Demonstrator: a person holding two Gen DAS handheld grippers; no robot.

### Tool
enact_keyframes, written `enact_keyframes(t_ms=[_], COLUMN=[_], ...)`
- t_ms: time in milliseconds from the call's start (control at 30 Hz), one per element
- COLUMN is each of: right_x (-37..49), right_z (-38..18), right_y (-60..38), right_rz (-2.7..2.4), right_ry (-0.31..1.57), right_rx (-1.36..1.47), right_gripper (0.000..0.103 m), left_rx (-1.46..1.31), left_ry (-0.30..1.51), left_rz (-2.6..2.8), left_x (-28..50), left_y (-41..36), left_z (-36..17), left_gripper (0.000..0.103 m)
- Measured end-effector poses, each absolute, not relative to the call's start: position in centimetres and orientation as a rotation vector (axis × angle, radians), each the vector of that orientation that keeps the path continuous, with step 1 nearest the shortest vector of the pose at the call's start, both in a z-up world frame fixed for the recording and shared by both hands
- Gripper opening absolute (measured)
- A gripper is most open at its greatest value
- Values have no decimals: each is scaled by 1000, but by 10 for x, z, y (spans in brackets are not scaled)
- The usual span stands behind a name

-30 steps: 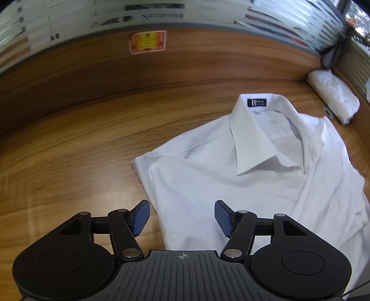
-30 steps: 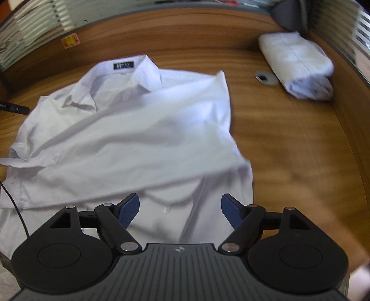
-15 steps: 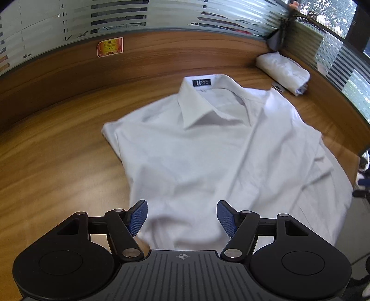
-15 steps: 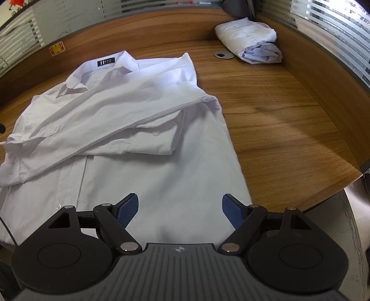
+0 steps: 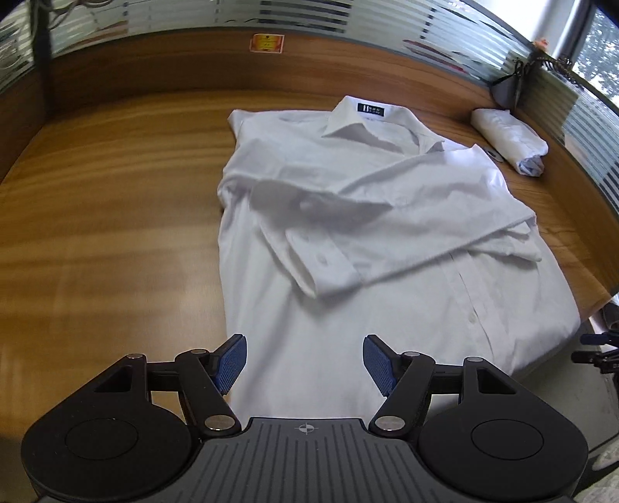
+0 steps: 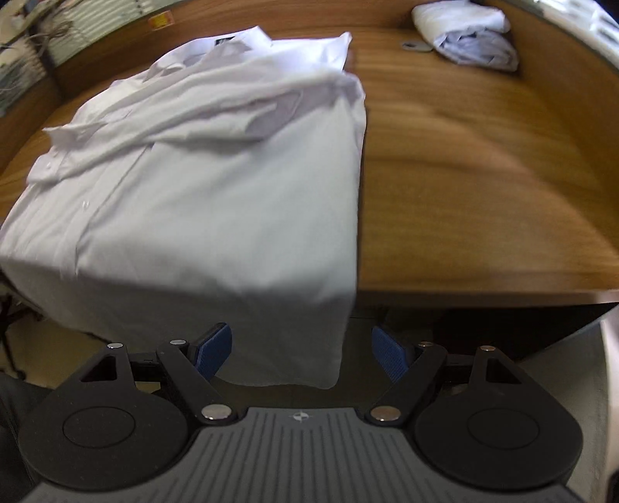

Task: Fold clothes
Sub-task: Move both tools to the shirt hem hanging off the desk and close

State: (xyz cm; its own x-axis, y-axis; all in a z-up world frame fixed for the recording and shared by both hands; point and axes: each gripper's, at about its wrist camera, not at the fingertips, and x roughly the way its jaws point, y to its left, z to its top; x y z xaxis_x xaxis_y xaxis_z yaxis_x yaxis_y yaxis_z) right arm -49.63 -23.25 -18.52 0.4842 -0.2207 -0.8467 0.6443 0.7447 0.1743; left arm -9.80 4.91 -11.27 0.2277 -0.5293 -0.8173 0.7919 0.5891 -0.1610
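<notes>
A white dress shirt (image 5: 379,232) lies on the wooden table (image 5: 116,216), collar at the far end, both sleeves folded across its body. Its hem hangs over the table's near edge (image 6: 286,340). My left gripper (image 5: 305,361) hovers open above the shirt's lower left part, blue pads apart, nothing between them. My right gripper (image 6: 301,350) is open in front of the hanging hem, near its right corner; cloth shows between the pads but they do not press on it.
A folded white garment (image 5: 510,139) lies at the far right corner, also seen as a bundle (image 6: 468,35) beside a small round metal fitting (image 6: 416,46). A raised wooden rim (image 5: 154,73) and striped glass partition border the table. Bare wood lies on both sides of the shirt.
Both grippers drew back toward the table's near edge, so the whole shirt now shows. The right one sank below the edge, level with the hanging hem. Jaws stayed open.
</notes>
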Motion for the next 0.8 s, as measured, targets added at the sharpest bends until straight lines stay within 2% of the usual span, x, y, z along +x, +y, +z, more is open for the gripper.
enact_keyframes(t_ms=[200,367,600,800], right_x=[-495,-493,-489,-493], right_z=[-215,-217,-218,-238], right_y=[-242,-243,-234,-222], right_rz=[-450,-404,-388,-377], right_ry=[889,847,837,699], right_rx=[411,425,349,275], right_gripper=[83,80,80,81], left_rx=[323,367,522,470], left_ry=[957,960,965,932], left_rz=[-872,-823,-836,-866], left_x=[-136,-149,-158,-140], left_y=[60,75,101,128], left_z=[-104,-113,-164,-228], left_gripper=[69,72,72,71])
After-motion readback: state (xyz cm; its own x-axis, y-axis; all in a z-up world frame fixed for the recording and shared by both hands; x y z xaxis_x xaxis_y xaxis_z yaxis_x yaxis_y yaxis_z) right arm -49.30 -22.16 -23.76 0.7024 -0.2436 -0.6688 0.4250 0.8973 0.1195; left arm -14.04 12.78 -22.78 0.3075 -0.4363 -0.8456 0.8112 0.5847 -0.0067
